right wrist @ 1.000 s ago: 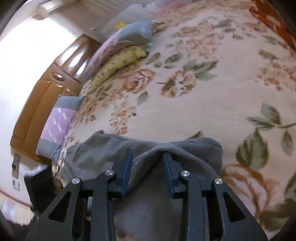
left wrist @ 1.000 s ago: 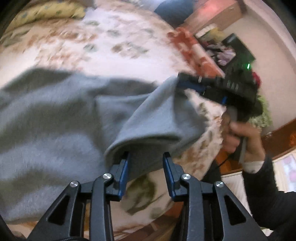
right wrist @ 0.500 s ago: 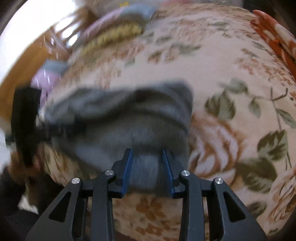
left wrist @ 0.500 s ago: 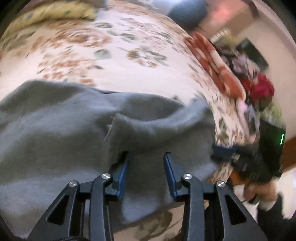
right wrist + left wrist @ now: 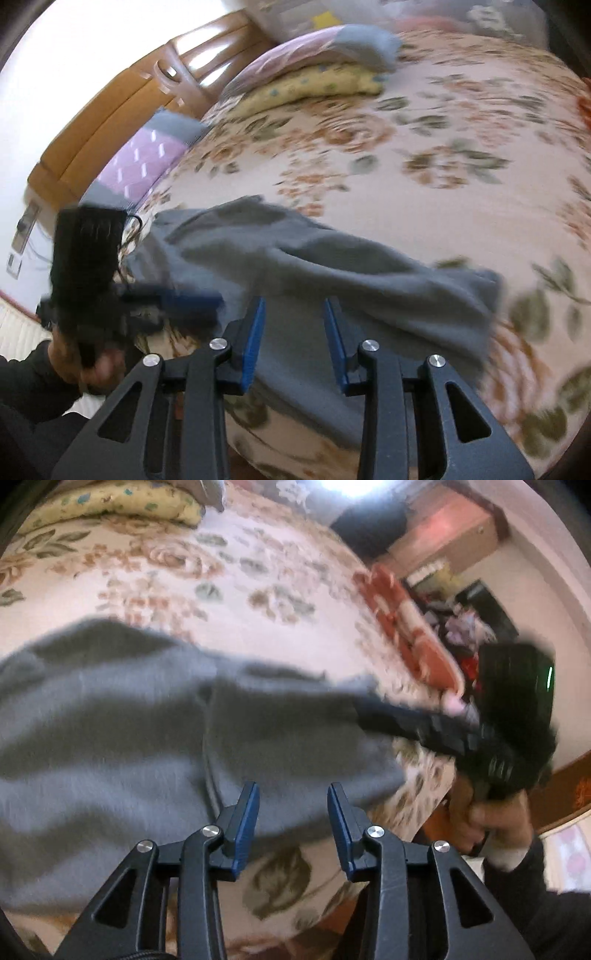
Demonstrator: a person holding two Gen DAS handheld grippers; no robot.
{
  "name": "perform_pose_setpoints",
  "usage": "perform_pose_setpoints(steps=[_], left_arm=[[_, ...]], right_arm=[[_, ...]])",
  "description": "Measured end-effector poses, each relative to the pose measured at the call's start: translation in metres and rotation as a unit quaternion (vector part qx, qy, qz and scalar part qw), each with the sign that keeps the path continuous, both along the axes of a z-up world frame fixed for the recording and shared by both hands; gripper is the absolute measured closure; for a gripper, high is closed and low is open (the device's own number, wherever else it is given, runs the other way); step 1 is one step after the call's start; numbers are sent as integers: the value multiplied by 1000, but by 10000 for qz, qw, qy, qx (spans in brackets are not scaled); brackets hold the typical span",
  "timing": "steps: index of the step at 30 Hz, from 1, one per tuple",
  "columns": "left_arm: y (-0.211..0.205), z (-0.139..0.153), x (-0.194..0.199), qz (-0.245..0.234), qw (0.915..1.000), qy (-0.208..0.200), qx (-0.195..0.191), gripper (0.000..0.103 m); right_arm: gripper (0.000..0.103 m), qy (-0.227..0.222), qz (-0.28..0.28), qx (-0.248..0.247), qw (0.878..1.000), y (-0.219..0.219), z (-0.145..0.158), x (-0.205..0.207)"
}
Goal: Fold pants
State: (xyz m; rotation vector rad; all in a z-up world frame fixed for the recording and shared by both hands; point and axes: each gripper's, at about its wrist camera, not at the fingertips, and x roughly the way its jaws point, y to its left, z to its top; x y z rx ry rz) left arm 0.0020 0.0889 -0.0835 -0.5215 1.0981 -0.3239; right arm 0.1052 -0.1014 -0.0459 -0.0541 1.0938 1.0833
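- Left wrist view: the grey pants [image 5: 147,731] are being seen spread across the floral bedspread [image 5: 229,576], filling the left and middle of the scene; their near edge is lying just beyond the fingertips, and bare bedspread is being left open on the far side up to the yellow pillow [image 5: 110,502].
- The left gripper [image 5: 291,805] is being held with its blue-padded jaws spread apart; nothing is being pinched between them, and they are being kept just above the near hem.
- At the right, the right gripper [image 5: 373,709] is being pointed leftward into the pants' right edge; blur is hiding whether cloth is being clamped there. An orange blanket [image 5: 410,627] is lying beyond it.
- Right wrist view: the pants [image 5: 332,266] are being shown bunched near the bed's near edge, with wide open bedspread [image 5: 443,147] on the far and right sides.
- The right gripper [image 5: 293,325] is being held with jaws parted, over grey cloth and clamping none.
- At the left, the left gripper [image 5: 207,299] is being held level by a hand [image 5: 92,365], pointing rightward at the pants' left edge.
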Motion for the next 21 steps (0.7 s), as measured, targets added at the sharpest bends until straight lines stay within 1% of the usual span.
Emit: perform_pose_setpoints(steps=[1,2,3,6,8,10,11,12,13,17,19,20,21], left_arm=[[2,0,-7,75,9999,-16,97,64],[9,3,-15,167,9998,-60,56,64],[17,5,-23,308,9995,-85,9,64],[49,12,-50,978,9951,-115,11,59],[72,13,-70,1475,9890,-111,59,58],[98,11,-91,2083,9780,-27,35,56],[116,9,-105,2477,9688,26,-83,55],[128,7,-115,2732,9618,51,-190,54],[144,3,-128,3049,9518,69,-320,54],[187,-5,-165,3840,9225,136,-352,53],[205,-7,-179,4127,9098,149,-408,53],[212,-7,-185,4225,9051,138,-451,52],[218,-8,-190,4302,9014,139,-478,49]], right_arm=[[68,29,115,-24,9999,13,-2,-2],[68,94,292,36,9995,30,-2,-3],[68,111,376,78,9992,38,1,-4],[67,21,872,133,9961,81,12,-9],[61,-10,1146,89,9934,107,15,-11],[44,-84,1414,-3,9899,136,17,-14],[41,-109,1527,-18,9882,148,18,-15],[41,-134,1705,-27,9853,166,18,-19],[41,-141,1848,-51,9827,182,18,-21],[41,-82,2396,-146,9707,240,15,-35],[41,-96,2606,-213,9652,267,13,-42],[41,-96,2727,-250,9617,284,10,-47],[41,-90,2815,-275,9591,297,9,-51]])
